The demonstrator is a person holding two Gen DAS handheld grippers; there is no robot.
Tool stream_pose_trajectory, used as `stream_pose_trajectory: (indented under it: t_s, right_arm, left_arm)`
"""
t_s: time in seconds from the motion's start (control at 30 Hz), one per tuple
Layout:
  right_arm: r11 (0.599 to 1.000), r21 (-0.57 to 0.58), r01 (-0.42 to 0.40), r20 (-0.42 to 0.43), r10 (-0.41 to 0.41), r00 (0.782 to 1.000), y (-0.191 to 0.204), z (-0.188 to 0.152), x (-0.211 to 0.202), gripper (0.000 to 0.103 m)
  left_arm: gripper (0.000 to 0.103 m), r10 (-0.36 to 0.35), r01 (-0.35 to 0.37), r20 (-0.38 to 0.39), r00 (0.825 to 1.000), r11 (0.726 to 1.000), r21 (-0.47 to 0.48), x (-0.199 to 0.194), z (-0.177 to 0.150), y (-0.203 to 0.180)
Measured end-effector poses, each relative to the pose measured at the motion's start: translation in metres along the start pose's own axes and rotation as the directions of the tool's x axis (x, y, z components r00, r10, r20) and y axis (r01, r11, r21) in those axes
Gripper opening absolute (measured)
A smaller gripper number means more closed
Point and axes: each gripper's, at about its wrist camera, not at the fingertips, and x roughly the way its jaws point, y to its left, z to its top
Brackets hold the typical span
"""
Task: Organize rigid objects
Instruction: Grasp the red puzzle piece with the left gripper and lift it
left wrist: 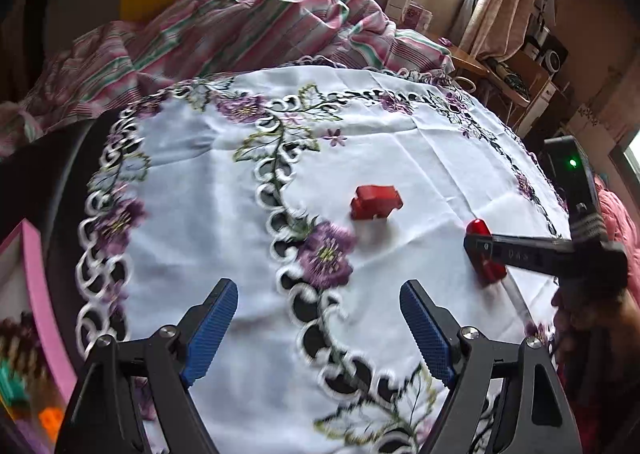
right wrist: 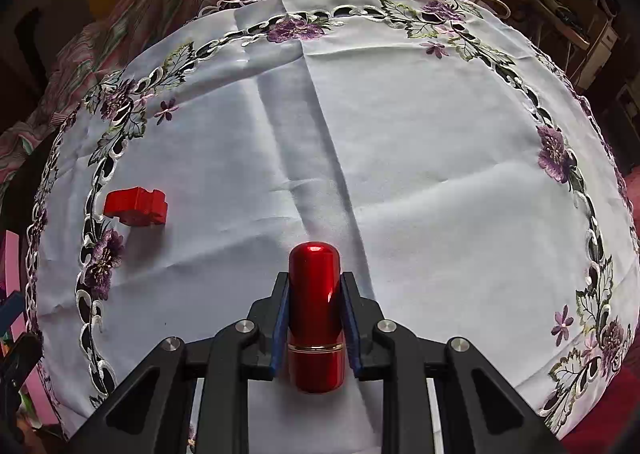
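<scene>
The left gripper [left wrist: 318, 328] fills the near edge of its own view, its two blue-padded fingers [left wrist: 210, 334] spread wide with nothing between them, tilted steeply down over the embroidered tablecloth [left wrist: 400, 142]. That white cloth, stitched with purple flowers and cut-out scrollwork, covers the round table and serves as the landmark here: a striped pink and green sheet [left wrist: 240, 26] is bunched up beyond its far edge, and a pink-rimmed box [left wrist: 34, 274] with blurred colourful contents sits off its left edge. The right gripper [right wrist: 315, 318] comes in over the cloth's right side, pointing sharply downward, a hand [left wrist: 592, 306] wrapped round its black body at the cloth's rim. Its jaws are narrow and clamped on a glossy red capsule-shaped tube [right wrist: 316, 310] with a thin gold band, the pads pressing on both flanks while the tube's rounded end reaches past the fingertips toward the cloth's middle. A smaller red block with a notched outline [left wrist: 376, 202] lies flat on the cloth near its middle, apart from both grippers, just beside one embroidered purple flower [left wrist: 326, 254].
</scene>
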Motion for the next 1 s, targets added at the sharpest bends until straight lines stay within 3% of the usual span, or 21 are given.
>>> stream_pose_trajectory:
  t_s: [0.3,0.57,0.63,0.73,0.87,1.0]
  right_arm:
    - [1.000,0.004,-0.008,-0.001,0.008,1.000,0.000,0.004,0.003,0.024]
    - [1.000,-0.008,0.003,0.001,-0.003,1.000,0.003,0.005,0.004,0.025]
    - [1.000,-0.015,0.010,0.001,-0.010,1.000,0.005,0.006,0.005,0.026]
    - [0.999,-0.039,0.023,0.005,-0.022,1.000,0.008,0.005,0.006,0.026]
    - [0.995,-0.084,0.051,0.015,-0.050,0.999,0.013,0.003,0.006,0.026]
    - [0.993,-0.101,0.058,0.021,-0.056,0.998,0.013,0.003,0.006,0.025]
  left_arm:
    - [0.090,-0.047,0.046,-0.040,0.998,0.999,-0.011,0.054,0.045,-0.031]
    - [0.090,0.011,-0.010,-0.076,0.997,1.000,0.021,0.097,0.063,-0.045]
    - [0.084,0.012,-0.010,-0.081,0.997,1.000,0.020,0.103,0.065,-0.045]
    - [0.048,0.018,-0.013,-0.099,0.995,0.998,0.056,0.111,0.062,-0.046]
    - [0.048,0.000,0.005,-0.074,0.997,0.997,0.075,0.097,0.047,-0.042]
    - [0.048,0.025,-0.021,-0.047,0.999,0.996,0.087,0.076,0.027,-0.034]
